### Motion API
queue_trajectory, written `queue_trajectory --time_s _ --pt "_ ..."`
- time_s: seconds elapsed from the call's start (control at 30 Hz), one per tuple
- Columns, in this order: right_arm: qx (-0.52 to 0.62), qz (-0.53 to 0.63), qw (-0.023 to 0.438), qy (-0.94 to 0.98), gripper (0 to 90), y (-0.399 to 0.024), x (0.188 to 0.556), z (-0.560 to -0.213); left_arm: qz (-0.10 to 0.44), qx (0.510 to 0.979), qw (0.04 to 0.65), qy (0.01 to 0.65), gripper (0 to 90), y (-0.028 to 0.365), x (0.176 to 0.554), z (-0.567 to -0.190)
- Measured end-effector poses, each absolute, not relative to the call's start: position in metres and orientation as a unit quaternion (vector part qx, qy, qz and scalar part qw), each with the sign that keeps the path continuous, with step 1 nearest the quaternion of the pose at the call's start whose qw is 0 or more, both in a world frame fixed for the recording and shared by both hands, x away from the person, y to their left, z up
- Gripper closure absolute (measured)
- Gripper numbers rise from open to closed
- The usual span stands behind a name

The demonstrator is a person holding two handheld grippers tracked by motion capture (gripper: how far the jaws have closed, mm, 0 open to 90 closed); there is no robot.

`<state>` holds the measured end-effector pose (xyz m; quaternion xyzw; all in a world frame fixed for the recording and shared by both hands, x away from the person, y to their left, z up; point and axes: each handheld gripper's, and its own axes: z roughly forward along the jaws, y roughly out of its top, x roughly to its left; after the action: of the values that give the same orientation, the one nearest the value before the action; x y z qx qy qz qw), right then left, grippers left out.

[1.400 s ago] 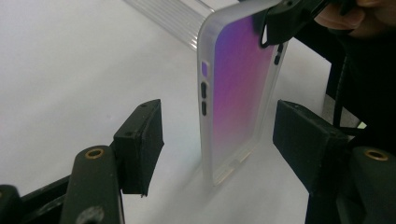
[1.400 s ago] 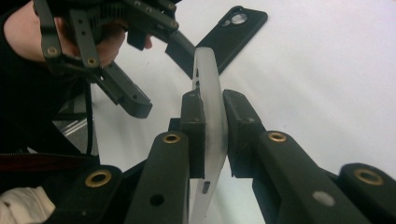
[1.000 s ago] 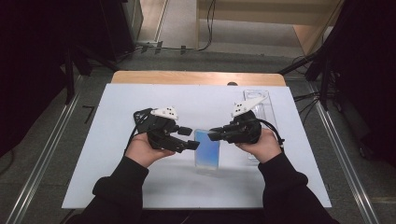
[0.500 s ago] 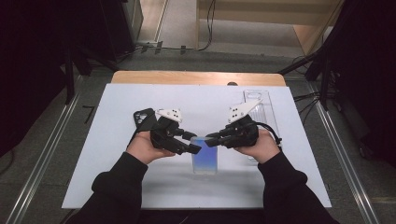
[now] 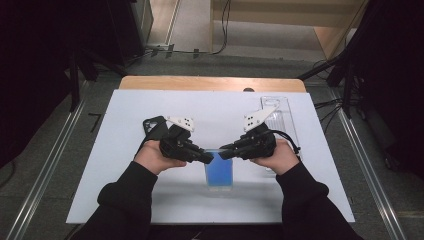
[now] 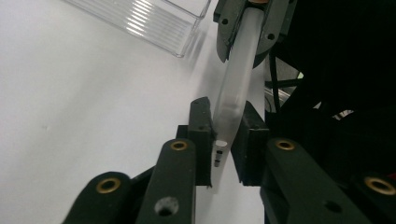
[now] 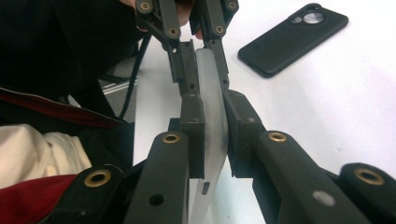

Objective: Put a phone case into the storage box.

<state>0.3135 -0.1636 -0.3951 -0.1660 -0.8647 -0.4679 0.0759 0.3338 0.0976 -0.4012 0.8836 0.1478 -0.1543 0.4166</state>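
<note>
Gripping a blue phone [image 5: 219, 172] from both sides, the left gripper [image 5: 206, 158] and right gripper [image 5: 226, 151] hold it edge-up just above the white surface [image 5: 115, 165], near its middle. The left fingers [image 6: 201, 133] have just been closing and now press the phone's translucent edge; the right fingers [image 7: 192, 126] are clamped on it too. A black phone case [image 7: 293, 38] lies beside the left hand, a clear tray [image 5: 280, 117] behind the right.
</note>
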Motion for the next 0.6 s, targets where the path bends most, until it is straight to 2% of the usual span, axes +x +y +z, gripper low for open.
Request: queue_trajectory --time_s 0.33,0.47,0.6 --pt "-0.168 -0.47 0.08 -0.862 74.6 -0.163 0.3125 -0.3944 -0.155 0.882 0.424 0.138 81.0 0.0999 0.3332 -0.4004" --pt "-0.211 -0.486 0.06 -0.846 46.5 -0.1636 0.3136 -0.3913 -0.149 0.882 0.422 0.146 81.1 0.1014 0.334 -0.3998" --pt "-0.229 -0.497 0.031 -0.836 32.3 -0.1662 0.3143 -0.3895 -0.142 0.881 0.422 0.162 80.9 0.1037 0.3351 -0.3986"
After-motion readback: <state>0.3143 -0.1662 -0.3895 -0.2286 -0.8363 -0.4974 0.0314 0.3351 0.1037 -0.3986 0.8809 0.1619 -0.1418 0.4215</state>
